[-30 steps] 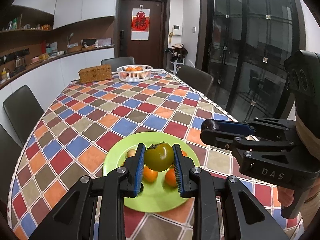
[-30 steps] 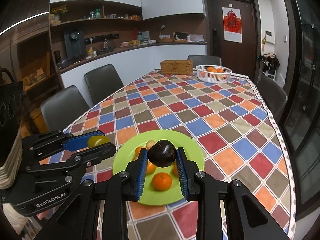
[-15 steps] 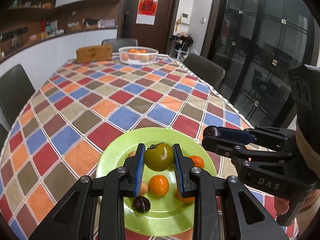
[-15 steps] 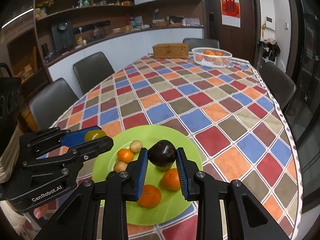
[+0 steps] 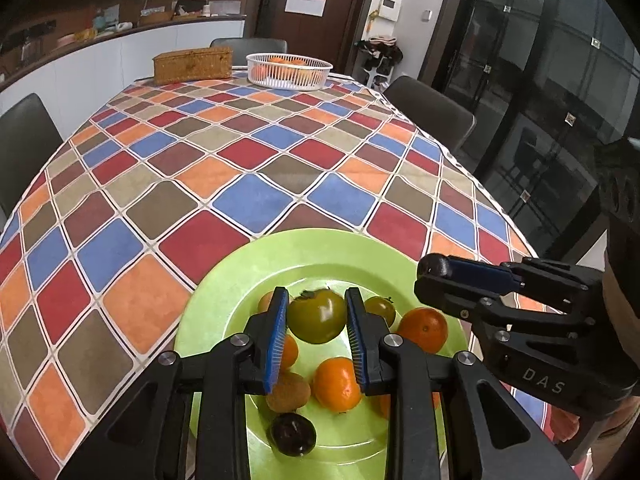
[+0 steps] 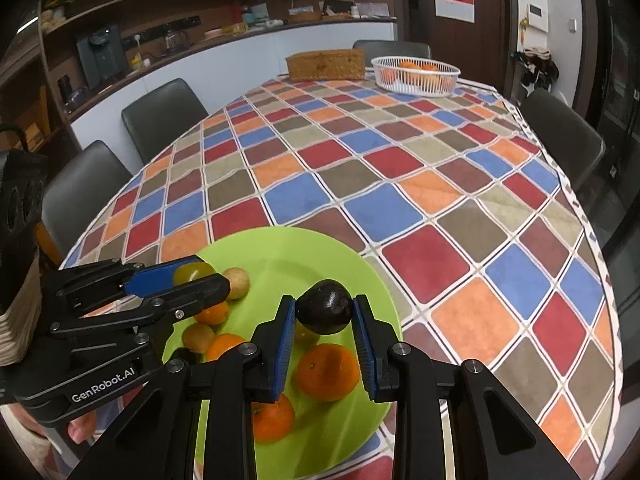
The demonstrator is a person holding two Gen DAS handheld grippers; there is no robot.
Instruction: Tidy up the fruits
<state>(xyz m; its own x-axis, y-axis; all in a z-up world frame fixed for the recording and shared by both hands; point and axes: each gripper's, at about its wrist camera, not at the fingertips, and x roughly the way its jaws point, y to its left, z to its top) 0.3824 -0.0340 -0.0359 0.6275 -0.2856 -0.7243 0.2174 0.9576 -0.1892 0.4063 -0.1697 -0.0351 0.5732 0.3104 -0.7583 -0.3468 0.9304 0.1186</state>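
A green plate lies at the near end of the table with several oranges, a small green tomato, a brown fruit and a dark plum. My left gripper is shut on a large green tomato just above the plate; it also shows in the right wrist view. My right gripper is shut on a dark avocado above the plate's right side.
A white basket with oranges and a wicker box stand at the far end of the checkered tablecloth. Dark chairs surround the table. The table edge runs along the right.
Both grippers have moved down and closer over the plate, each still holding its fruit. More fruit on the plate has come into view.
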